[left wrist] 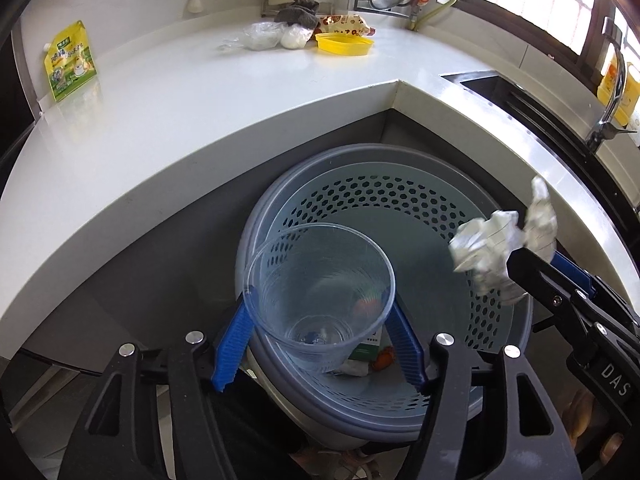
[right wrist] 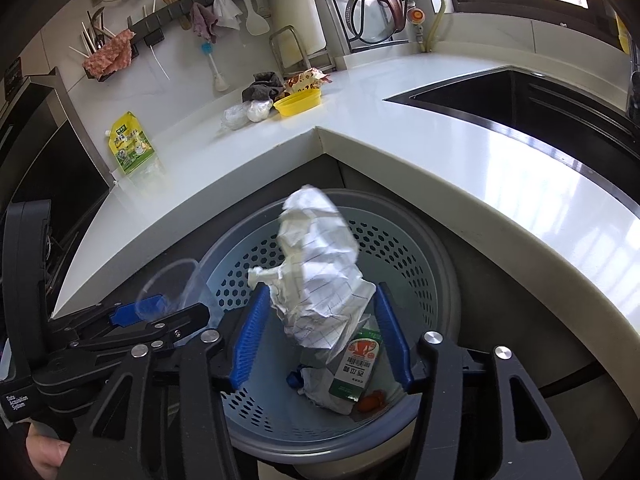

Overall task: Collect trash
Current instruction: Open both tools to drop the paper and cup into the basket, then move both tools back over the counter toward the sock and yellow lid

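Note:
A blue-grey perforated waste basket (left wrist: pixel 400 184) (right wrist: pixel 400 224) stands on the floor in the worktop's corner. It holds a green and red carton (right wrist: pixel 356 364) and crumpled paper (right wrist: pixel 320 390). My left gripper (left wrist: pixel 318 312) hangs over the basket's near side with a clear plastic cup (left wrist: pixel 320 296) between its blue fingers (left wrist: pixel 234 344), which flank the cup's wall without pressing on it. My right gripper (right wrist: pixel 320 292) stands over the basket with a crumpled ball of lined paper (right wrist: pixel 320 272), blurred, loose between its parted fingers. The paper ball (left wrist: pixel 500 248) and right gripper (left wrist: pixel 540 258) also show in the left wrist view.
A white L-shaped worktop (left wrist: pixel 200 120) wraps around the basket. On it are a yellow-green pouch (left wrist: pixel 70 62), a yellow bowl (left wrist: pixel 344 44), clear bags (left wrist: pixel 260 36) and a dark cloth (left wrist: pixel 298 10). A black sink (right wrist: pixel 520 96) with a tap (left wrist: pixel 608 92) lies to the right.

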Tool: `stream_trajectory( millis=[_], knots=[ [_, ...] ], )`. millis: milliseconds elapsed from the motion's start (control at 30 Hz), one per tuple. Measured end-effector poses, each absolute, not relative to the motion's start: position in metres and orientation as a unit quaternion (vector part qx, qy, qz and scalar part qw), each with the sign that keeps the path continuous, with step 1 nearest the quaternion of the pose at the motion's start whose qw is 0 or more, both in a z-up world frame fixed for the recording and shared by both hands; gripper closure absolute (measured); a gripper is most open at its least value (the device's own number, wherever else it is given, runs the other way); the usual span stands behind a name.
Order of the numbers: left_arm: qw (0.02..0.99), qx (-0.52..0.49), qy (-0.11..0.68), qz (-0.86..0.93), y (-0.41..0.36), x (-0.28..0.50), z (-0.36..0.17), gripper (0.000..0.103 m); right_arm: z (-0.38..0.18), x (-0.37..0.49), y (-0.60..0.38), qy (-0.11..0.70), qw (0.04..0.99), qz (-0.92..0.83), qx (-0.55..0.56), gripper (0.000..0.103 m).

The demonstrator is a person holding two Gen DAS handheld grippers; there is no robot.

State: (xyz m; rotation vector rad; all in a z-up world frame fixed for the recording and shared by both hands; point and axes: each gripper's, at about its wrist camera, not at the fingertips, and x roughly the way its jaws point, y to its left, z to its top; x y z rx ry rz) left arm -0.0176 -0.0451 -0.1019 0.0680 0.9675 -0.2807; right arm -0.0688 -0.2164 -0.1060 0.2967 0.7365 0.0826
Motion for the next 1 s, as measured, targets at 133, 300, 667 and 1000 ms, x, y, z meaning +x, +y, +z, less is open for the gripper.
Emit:
stream_trajectory(
  millis=[133,300,667,1000],
  knots=[
    [0.877,0.031,0.46,-0.132,-0.0441,-0.0183,-0.0992,0.034,-0.1054,-0.0695,-0.2165,0.356,0.922,0.042,0.145,0.041],
    [0.878,0.03,0.46,-0.13,-0.0437,-0.0186,-0.0989,0.033,-0.1052,-0.0706,-0.2169,0.356,0.922,0.041,0.146,0.04],
    [0.879,0.026,0.459,-0.129,-0.0407,-0.0191,-0.0978,0.028,-0.1045,-0.0722,-0.2192,0.355,0.922,0.04,0.151,0.039],
    [0.882,0.031,0.452,-0.125,-0.0407,-0.0198,-0.0954,0.021,-0.1044,-0.0721,-0.2232,0.354,0.921,0.036,0.158,0.038]
  ],
)
